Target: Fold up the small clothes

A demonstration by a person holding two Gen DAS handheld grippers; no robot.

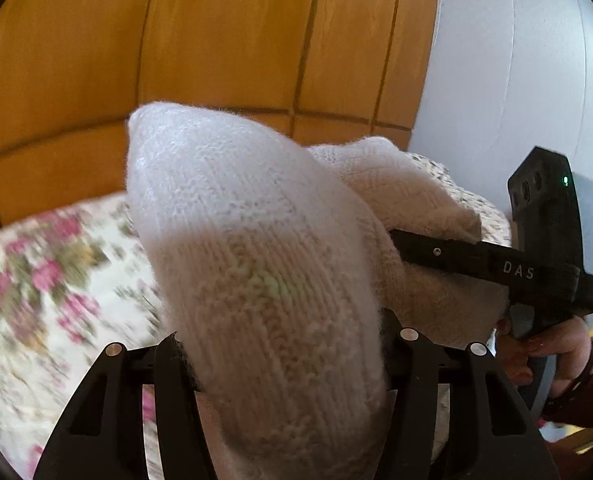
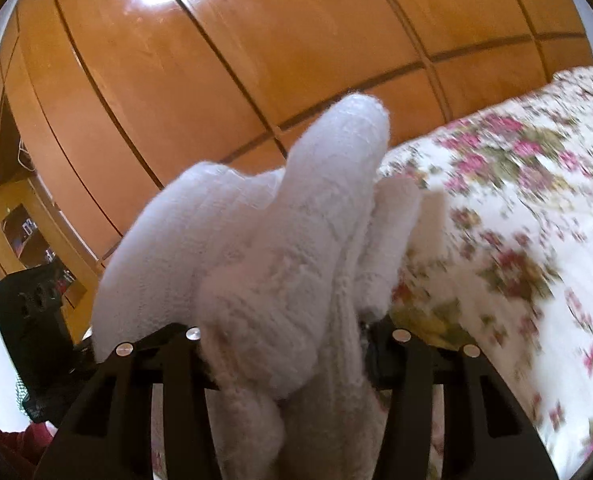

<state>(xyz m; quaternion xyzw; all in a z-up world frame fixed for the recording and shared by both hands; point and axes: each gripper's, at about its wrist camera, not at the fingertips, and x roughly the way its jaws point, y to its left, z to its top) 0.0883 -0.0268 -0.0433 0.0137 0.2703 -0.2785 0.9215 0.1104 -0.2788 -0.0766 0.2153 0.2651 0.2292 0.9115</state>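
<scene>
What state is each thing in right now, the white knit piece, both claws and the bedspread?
White knitted woollen garment: bunched, lifted off the bed, held at two spots.
Left claw: shut on the garment.
Right claw: shut on the garment.
Floral pink-and-green bedspread: spread over the bed, below the garment.
Glossy wooden wardrobe doors: closed.

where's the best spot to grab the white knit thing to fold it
By its outer edges, one per gripper, coming from the near side, much as now. The knit bunches thick and soft between the left gripper, and another edge sits in the right gripper. It is limp and droops over the floral bedspread, so a two-edge hold should keep it spread.
</scene>
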